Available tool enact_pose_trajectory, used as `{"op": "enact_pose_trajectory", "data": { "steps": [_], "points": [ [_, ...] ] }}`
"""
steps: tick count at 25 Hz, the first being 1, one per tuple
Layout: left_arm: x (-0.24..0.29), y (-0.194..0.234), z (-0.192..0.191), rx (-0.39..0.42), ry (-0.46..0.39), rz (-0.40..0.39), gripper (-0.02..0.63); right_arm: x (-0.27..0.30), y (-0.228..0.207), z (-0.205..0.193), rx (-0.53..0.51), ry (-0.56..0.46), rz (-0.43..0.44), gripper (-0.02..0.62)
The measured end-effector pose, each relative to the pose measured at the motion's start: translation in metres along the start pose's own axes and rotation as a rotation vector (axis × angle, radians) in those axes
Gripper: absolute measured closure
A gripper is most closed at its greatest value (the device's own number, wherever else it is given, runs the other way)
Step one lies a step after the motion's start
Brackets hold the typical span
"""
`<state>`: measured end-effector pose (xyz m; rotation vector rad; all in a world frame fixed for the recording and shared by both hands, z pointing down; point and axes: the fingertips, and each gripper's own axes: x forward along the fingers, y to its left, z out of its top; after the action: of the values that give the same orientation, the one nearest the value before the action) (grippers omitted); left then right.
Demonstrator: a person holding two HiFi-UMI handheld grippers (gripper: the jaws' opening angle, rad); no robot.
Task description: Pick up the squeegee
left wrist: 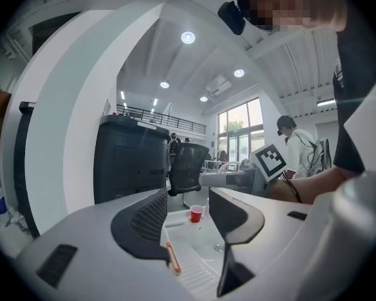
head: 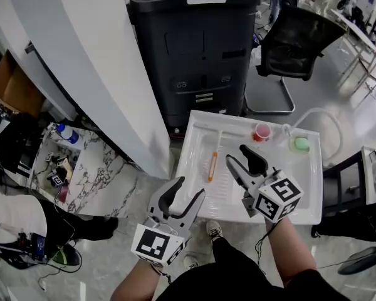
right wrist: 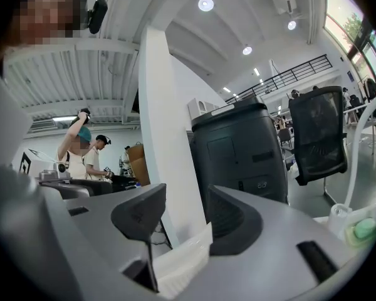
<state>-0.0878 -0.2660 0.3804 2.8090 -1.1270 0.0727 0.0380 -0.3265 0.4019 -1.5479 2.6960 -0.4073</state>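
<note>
The squeegee [head: 212, 165] lies in the left half of a white ribbed tray [head: 301, 193]; it has an orange handle, and a pale shaft runs away from me. My right gripper [head: 236, 153] hovers over the tray just right of the handle, jaws open and empty. My left gripper [head: 189, 188] hangs at the tray's near left corner, also open and empty. In the left gripper view the orange handle [left wrist: 173, 259] shows low between the jaws, on the tray [left wrist: 203, 262]. The right gripper view looks past the tray's white rim [right wrist: 182, 256]; the squeegee is not in it.
A red cup [head: 262, 132] and a green-topped bottle [head: 301, 144] with a white hose [head: 323, 119] stand at the tray's far right. A black cabinet [head: 194, 49] stands behind the tray, an office chair [head: 297, 39] to its right, and a white curved panel [head: 81, 61] to the left.
</note>
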Motion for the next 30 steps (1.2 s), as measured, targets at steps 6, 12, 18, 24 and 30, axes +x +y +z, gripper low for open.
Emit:
{"op": "enact_pose_trajectory", "data": {
  "steps": [6,12,18,24,30],
  "points": [
    [0.023,0.011,-0.012,0.001,0.025,0.001,0.385,0.03,-0.03,-0.026,0.03,0.061,0.0,0.38],
    [0.042,0.02,-0.031,-0.032,0.094,0.009,0.379,0.056,-0.058,-0.055,0.091,0.128,0.003,0.377],
    [0.058,0.029,-0.048,-0.068,0.148,0.017,0.376,0.085,-0.085,-0.089,0.162,0.199,0.011,0.376],
    [0.07,0.038,-0.058,-0.101,0.168,0.034,0.374,0.107,-0.109,-0.122,0.246,0.269,0.004,0.374],
    [0.084,0.047,-0.068,-0.118,0.19,0.054,0.37,0.125,-0.13,-0.153,0.356,0.326,0.008,0.371]
  ]
}}
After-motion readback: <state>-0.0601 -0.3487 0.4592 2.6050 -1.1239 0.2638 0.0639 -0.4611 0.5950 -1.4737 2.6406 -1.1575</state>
